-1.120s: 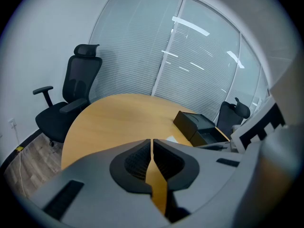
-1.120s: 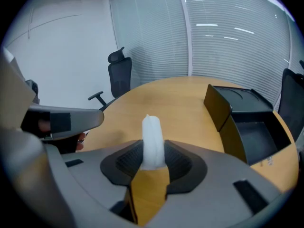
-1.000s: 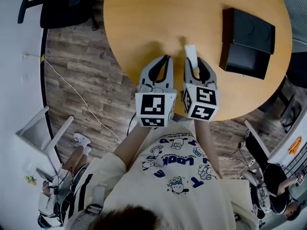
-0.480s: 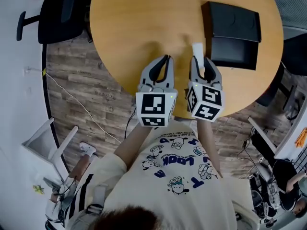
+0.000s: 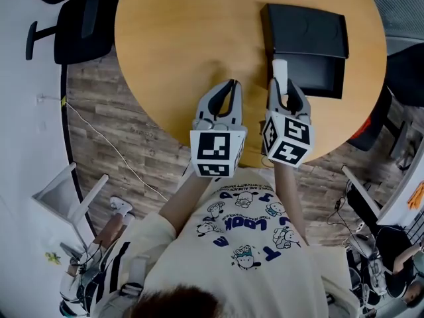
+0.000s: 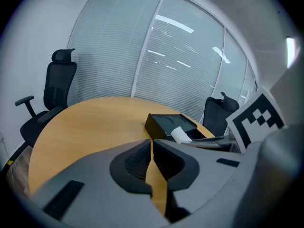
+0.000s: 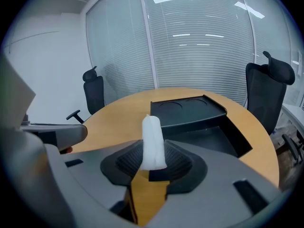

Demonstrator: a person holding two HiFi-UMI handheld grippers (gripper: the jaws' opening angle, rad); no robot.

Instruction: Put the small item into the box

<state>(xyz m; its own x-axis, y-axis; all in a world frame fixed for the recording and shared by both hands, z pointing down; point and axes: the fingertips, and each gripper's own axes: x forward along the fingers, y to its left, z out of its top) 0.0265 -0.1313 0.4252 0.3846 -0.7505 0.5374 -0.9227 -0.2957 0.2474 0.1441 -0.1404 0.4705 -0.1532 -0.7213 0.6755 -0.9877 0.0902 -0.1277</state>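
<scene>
Just at box (image 5: 311, 78) edge, small item (image 5: 279, 69)

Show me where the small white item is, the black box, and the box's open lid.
white item (image 7: 153, 141): right gripper view, the middle of its length.
black box (image 5: 315, 77): head view, the bare floor of its open compartment.
lid (image 5: 305, 30): head view, the centre of its flat face.

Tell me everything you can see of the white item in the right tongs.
The white item is small, elongated and soft-looking, perhaps rolled tissue. The right tongs clamp its lower end between their jaws; the rest sticks out beyond their tips. Nothing else touches it. From above, its tip reaches the open black box's near edge.
</scene>
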